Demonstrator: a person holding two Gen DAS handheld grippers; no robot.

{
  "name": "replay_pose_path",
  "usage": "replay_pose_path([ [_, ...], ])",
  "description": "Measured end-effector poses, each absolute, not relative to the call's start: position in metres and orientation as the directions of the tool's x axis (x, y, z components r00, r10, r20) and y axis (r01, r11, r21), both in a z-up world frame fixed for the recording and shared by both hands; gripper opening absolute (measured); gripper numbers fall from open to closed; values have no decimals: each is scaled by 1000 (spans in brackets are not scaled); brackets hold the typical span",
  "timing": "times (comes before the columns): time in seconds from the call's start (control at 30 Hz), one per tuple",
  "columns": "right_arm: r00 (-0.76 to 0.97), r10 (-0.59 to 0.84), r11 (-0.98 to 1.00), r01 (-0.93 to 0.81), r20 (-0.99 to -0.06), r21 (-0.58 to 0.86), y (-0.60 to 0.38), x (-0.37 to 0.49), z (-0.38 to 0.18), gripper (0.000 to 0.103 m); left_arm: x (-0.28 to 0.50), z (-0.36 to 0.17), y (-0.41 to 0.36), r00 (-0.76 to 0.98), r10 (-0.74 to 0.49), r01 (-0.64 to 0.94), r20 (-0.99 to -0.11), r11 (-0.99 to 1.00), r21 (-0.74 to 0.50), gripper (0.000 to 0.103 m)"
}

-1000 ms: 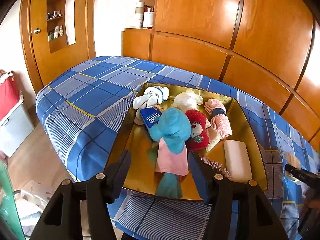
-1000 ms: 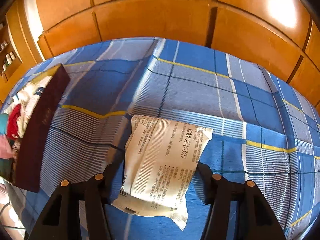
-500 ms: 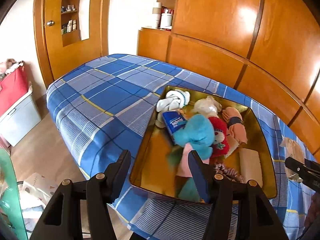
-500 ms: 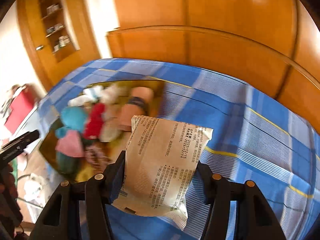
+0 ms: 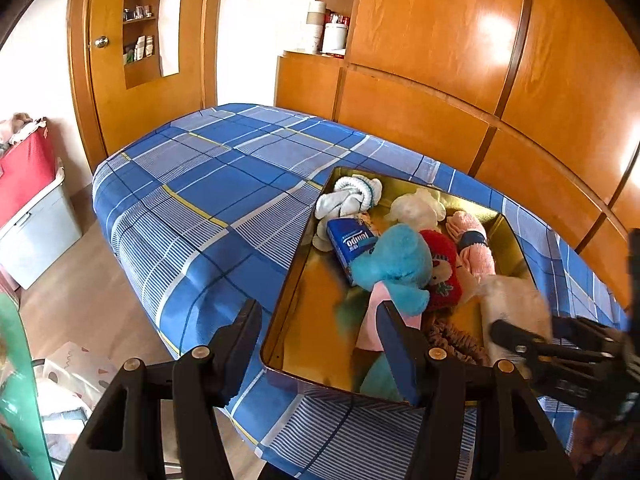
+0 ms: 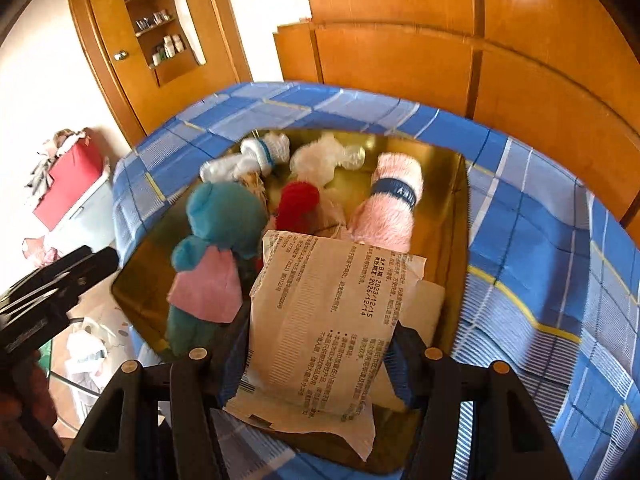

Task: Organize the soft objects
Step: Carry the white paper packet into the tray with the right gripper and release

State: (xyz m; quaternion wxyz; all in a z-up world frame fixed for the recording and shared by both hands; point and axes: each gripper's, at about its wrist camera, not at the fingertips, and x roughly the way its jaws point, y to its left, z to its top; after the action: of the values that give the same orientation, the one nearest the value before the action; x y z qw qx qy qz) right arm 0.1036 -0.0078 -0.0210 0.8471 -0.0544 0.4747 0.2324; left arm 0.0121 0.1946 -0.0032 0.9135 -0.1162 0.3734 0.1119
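A gold tray sits on the blue plaid bed. In it lie a teal plush in a pink dress, a red plush, a pink fuzzy sock, white socks, a blue tissue pack and a white pack. My right gripper is shut on a white printed soft pack, hanging over the tray's near right part. My left gripper stands open and empty above the tray's near left edge.
Wooden wardrobe panels rise behind the bed. A door with a shelf niche stands at the left. A red and grey storage box and bags sit on the floor beside the bed. Bare bedspread lies right of the tray.
My right gripper swung left with the printed pack, from over the bedspread to above the tray. The left gripper shifted slightly, staying open.
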Motion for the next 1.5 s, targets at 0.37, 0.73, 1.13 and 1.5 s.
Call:
replay_pose_path([
  [0.37, 419, 358, 892, -419, -835, 172, -15, 112, -34, 68, 16, -9, 187, 689, 98, -269, -718, 954, -129, 62],
  [0.73, 437, 288, 881, -469, -852, 57, -6, 93, -33, 47, 17, -9, 177, 690, 85, -247, -718, 961, -124, 65],
  [1.13, 447, 290, 896, -438, -846, 76, -7, 103, -41, 45, 15, 2, 164, 709, 93, -223, -699, 970, -97, 72],
  [1.5, 532, 277, 917, -396, -800, 53, -18, 84, -20, 47, 8, 9, 153, 721, 103, -215, -685, 973, -79, 84],
])
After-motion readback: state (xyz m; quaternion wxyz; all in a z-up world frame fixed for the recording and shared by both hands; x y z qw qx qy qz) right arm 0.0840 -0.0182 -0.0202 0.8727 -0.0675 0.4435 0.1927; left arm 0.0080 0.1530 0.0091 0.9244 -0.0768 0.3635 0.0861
